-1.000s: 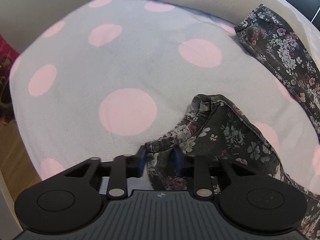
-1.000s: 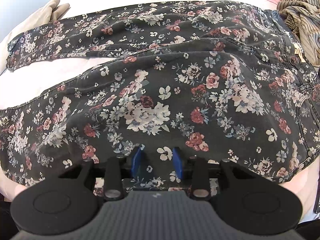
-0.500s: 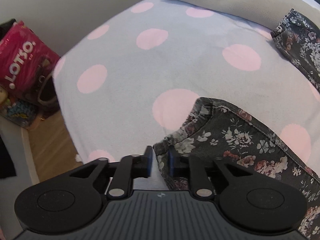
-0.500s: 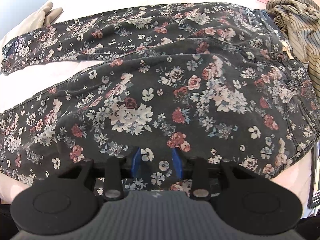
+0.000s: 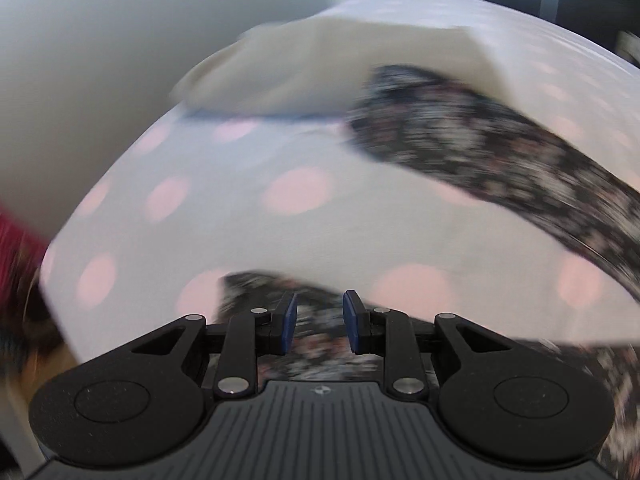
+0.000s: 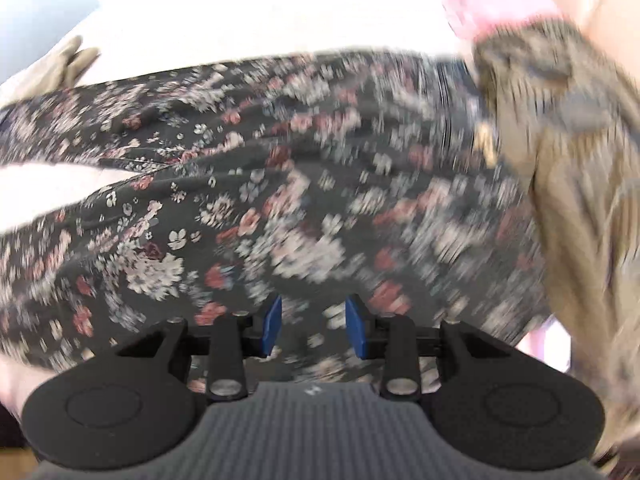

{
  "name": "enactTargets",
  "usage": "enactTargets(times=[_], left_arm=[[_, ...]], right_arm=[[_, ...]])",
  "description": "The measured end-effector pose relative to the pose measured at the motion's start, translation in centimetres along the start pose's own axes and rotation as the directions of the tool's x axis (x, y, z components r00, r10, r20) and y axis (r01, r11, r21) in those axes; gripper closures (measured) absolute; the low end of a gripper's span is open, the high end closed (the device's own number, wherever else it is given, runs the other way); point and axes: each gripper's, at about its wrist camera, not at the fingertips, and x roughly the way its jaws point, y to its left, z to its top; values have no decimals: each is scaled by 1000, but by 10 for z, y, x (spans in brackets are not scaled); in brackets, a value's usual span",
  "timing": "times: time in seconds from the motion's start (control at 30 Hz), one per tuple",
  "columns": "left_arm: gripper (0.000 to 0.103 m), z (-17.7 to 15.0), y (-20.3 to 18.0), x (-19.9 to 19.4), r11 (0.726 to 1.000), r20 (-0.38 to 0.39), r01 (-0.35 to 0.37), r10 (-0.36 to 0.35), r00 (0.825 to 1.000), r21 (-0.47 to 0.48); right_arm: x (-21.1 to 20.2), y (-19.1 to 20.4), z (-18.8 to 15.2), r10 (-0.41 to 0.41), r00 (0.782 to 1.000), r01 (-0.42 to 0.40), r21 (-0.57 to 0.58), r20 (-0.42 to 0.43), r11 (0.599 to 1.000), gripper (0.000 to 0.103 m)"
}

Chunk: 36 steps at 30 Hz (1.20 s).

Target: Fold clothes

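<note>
The dark floral trousers point(image 6: 280, 184) lie spread over the bed, blurred by motion. My right gripper point(image 6: 314, 326) hovers over their wide upper part. Its blue pads point(image 6: 273, 324) stand apart, and flat fabric shows behind the gap. In the left wrist view one trouser leg point(image 5: 500, 160) runs across the dotted blanket point(image 5: 240, 240), and the other leg's end point(image 5: 256, 286) lies just past my left gripper point(image 5: 318, 322). The left jaws are opening; floral cloth shows in the gap, and the pads point(image 5: 289, 320) do not press on it.
A beige cloth point(image 5: 320, 68) lies folded at the far end of the bed, by the wall. A brown striped garment point(image 6: 568, 168) is heaped to the right of the trousers, with pink cloth point(image 6: 492, 8) beyond it. A red bag point(image 5: 16, 240) is off the bed's left edge.
Both wrist views have swung and blurred. The left gripper's pads have spread off the hem and the view has risen away from it. The striped garment looms larger on the right.
</note>
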Motion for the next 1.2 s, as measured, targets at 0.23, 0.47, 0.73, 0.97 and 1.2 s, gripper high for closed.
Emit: enactTargets(times=[0.23, 0.47, 0.73, 0.97, 1.2], left_arm=[[80, -9, -68, -35, 936, -14, 211, -216, 976, 282], [80, -47, -115, -69, 699, -53, 321, -377, 925, 639], [80, -111, -106, -65, 440, -106, 225, -279, 954, 869], [78, -154, -98, -63, 212, -96, 145, -226, 970, 967], [77, -192, -96, -49, -43, -82, 76, -169, 982, 996]], right_arm=[[-17, -6, -9, -4, 997, 44, -495, 83, 868, 63], [0, -7, -59, -59, 998, 40, -806, 6, 590, 63], [22, -14, -100, -156, 987, 69, -965, 30, 252, 63], [26, -33, -103, -178, 983, 81, -979, 47, 189, 63], [28, -36, -111, -170, 982, 111, -979, 82, 170, 63]])
